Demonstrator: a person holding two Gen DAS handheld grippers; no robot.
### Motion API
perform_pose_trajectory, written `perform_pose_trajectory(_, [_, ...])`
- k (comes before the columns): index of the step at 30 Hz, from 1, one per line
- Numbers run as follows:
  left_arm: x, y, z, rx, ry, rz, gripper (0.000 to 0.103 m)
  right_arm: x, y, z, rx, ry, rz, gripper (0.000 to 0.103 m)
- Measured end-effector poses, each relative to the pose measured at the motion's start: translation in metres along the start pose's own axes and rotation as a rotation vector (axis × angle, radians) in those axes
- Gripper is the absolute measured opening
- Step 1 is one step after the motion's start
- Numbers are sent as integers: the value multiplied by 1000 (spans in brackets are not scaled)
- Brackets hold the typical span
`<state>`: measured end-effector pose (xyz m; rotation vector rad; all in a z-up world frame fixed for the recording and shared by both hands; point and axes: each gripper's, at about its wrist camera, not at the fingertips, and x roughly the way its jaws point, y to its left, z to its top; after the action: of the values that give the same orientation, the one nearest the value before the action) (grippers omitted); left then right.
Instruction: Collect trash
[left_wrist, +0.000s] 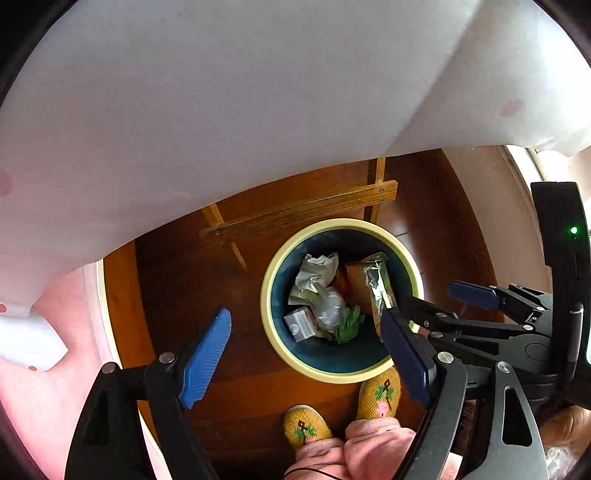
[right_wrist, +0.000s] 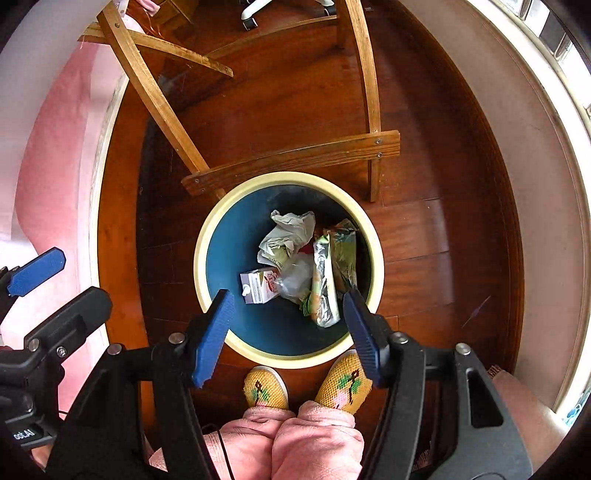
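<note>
Both tongs hang empty above the round bin (right_wrist: 207, 258) on the wooden floor (right_wrist: 424, 240), the left tongs (left_wrist: 306, 354) and right tongs (right_wrist: 291, 332) each spread wide apart. Inside the bin lie a crumpled paper wrapper (right_wrist: 284, 232), a small carton (right_wrist: 258, 286) and a foil snack bag (right_wrist: 325, 284). Yellow slippers (right_wrist: 266, 387) stand just beside its rim.

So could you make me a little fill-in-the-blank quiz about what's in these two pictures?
1. The trash bin is dark blue inside with a pale ____ rim.
2. Both grippers, left and right, have their jaws ____ and hold nothing.
3. The small white carton lies ____ the bin.
4. The person's yellow slippers stand on a ____ floor.

Missing words: yellow; open; inside; wooden
</note>
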<state>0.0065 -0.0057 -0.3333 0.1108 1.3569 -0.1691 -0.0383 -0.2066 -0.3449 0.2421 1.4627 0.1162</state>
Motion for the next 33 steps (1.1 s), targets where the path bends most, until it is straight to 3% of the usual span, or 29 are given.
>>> perform_pose_trajectory(7, [-2, 18, 4, -85, 4, -4, 85, -10, 3, 9, -20, -19, 14, 59])
perform_pose_trajectory(15, [-53, 13, 4, -88, -32, -6, 85, -60, 19, 3, -37, -73, 30, 59])
perform_pose_trajectory(26, [-189, 17, 16, -95, -143, -7, 85, -190, 59, -9, -62, -166, 60, 60])
perform_pose_trajectory(33, [-286, 22, 25, -125, -225, 53, 85, -282, 86, -9, -81, -226, 81, 60])
